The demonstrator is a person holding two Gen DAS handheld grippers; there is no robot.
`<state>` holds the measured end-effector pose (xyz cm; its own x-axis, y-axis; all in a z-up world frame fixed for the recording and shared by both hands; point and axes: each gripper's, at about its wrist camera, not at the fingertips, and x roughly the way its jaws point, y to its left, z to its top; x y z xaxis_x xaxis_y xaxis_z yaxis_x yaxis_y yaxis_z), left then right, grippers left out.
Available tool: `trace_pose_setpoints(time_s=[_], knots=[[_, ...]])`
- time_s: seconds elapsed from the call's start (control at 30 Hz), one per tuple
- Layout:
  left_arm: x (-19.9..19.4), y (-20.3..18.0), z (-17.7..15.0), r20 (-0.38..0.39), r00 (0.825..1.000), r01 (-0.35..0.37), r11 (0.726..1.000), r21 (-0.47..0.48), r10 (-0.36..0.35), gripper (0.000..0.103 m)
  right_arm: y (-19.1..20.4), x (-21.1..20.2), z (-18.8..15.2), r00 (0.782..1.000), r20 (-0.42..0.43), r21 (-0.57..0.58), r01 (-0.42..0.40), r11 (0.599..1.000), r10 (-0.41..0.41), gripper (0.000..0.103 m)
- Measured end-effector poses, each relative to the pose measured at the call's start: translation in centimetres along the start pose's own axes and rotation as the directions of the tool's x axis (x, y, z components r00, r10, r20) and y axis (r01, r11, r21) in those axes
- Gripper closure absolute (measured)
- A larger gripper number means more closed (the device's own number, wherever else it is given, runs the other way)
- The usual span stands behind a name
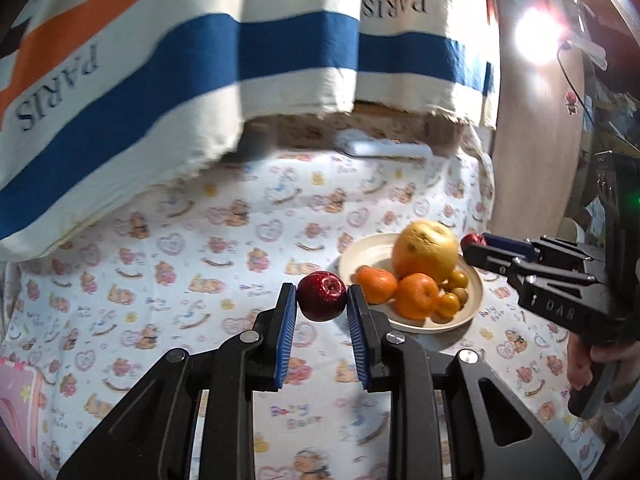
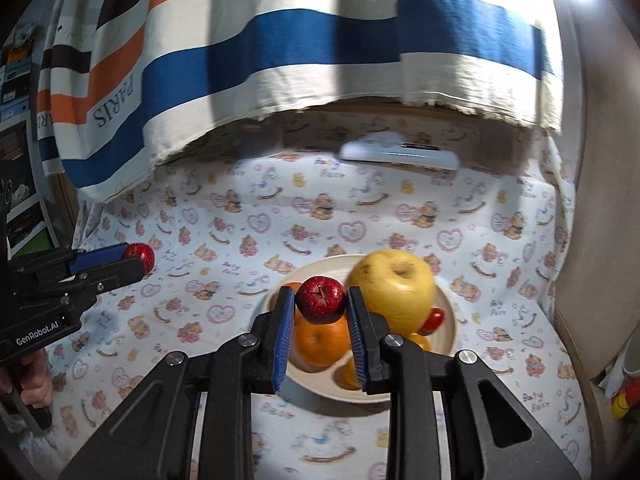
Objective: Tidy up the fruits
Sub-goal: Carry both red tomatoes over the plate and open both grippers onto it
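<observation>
My left gripper (image 1: pixel 322 294) is shut on a dark red apple (image 1: pixel 322 296), held above the tablecloth left of the cream plate (image 1: pixel 474 294). The plate holds a large yellow fruit (image 1: pixel 426 250), oranges (image 1: pixel 416 294) and small yellow fruits. My right gripper (image 2: pixel 320 300) is shut on a second red apple (image 2: pixel 321 299), held over the plate (image 2: pixel 450 330), above an orange (image 2: pixel 320 340) and beside the yellow fruit (image 2: pixel 394 288). A small red fruit (image 2: pixel 434 318) lies in the plate. Each gripper shows in the other's view, the right one (image 1: pixel 474 242) and the left one (image 2: pixel 138 258).
A striped "PARIS" cloth (image 1: pixel 200 60) hangs over the back of the table. A white flat device (image 2: pixel 400 156) lies at the back on the bear-print tablecloth (image 1: pixel 180 240). A bright lamp (image 1: pixel 536 36) glares at upper right. A wooden edge (image 2: pixel 576 280) borders the right side.
</observation>
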<state>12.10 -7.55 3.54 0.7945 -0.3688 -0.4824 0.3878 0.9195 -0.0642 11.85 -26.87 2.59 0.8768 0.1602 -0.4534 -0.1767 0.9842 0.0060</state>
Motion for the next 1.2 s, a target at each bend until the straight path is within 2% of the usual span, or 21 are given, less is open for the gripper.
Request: trace_pose_setpoints(time_s=[0.3, 0.47, 0.63, 0.73, 0.83, 1.2], knots=[[3.5, -3.4, 1.7, -0.056, 0.996, 0.068, 0.998, 0.011, -0.067, 0.078, -4.5, 0.7, -0.3, 1.000, 0.005, 0.096, 0.016, 0.995, -0.017, 0.076], [6.7, -4.5, 1.7, -0.118, 0.990, 0.084, 0.996, 0.004, -0.083, 0.078, -5.6, 2.4, -1.1, 0.999, -0.048, 0.134, -0.011, 0.991, 0.018, 0.076], [9.3, -4.5, 0.7, -0.195, 0.975, 0.104, 0.994, -0.025, -0.107, 0.078, -6.1, 3.7, -2.0, 0.993, -0.101, 0.151, -0.040, 0.988, 0.055, 0.076], [9.8, -4.4, 0.1, -0.208, 0.973, 0.098, 0.995, -0.014, -0.099, 0.078, -6.7, 4.8, -2.6, 0.981, -0.146, 0.205, -0.095, 0.974, 0.127, 0.076], [10.3, -4.6, -0.2, -0.217, 0.971, 0.101, 0.995, 0.002, -0.098, 0.078, -7.3, 5.5, -3.0, 0.973, -0.170, 0.245, -0.114, 0.963, 0.158, 0.076], [11.3, -4.4, -0.6, -0.238, 0.966, 0.107, 0.994, 0.007, -0.102, 0.078, -7.4, 6.6, -3.5, 0.968, -0.202, 0.240, -0.096, 0.966, 0.146, 0.076]])
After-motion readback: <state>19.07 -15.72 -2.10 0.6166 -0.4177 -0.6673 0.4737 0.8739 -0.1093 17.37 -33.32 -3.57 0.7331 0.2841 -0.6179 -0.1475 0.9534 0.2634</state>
